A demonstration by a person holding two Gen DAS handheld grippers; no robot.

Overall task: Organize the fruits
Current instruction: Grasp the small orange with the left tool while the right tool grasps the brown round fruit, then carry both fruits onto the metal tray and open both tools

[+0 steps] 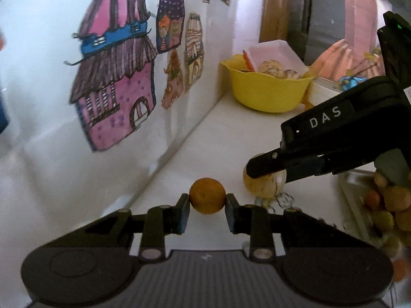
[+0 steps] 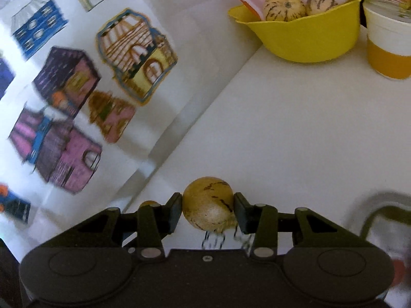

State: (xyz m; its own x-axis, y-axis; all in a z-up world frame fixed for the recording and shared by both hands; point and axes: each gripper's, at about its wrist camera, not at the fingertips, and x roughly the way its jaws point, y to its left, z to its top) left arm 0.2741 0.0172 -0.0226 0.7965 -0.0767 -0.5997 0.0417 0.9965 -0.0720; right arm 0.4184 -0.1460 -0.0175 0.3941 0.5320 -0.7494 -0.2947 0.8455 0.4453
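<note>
My left gripper (image 1: 207,200) is shut on a small round orange fruit (image 1: 207,195), held above the white table. To its right, my right gripper (image 1: 265,173) reaches in from the side, shut on a pale striped melon (image 1: 267,186). In the right wrist view that gripper (image 2: 208,209) clamps the yellowish striped melon (image 2: 208,204) between its fingers. A yellow bowl (image 2: 305,38) at the far end holds two striped melons (image 2: 283,6) and a white tray; the bowl (image 1: 267,92) also shows in the left wrist view.
A metal tray (image 1: 359,200) with several small orange and yellow fruits (image 1: 393,200) lies at the right. A white and orange cup (image 2: 388,41) stands beside the bowl. A white wall (image 1: 51,154) with house drawings borders the table on the left.
</note>
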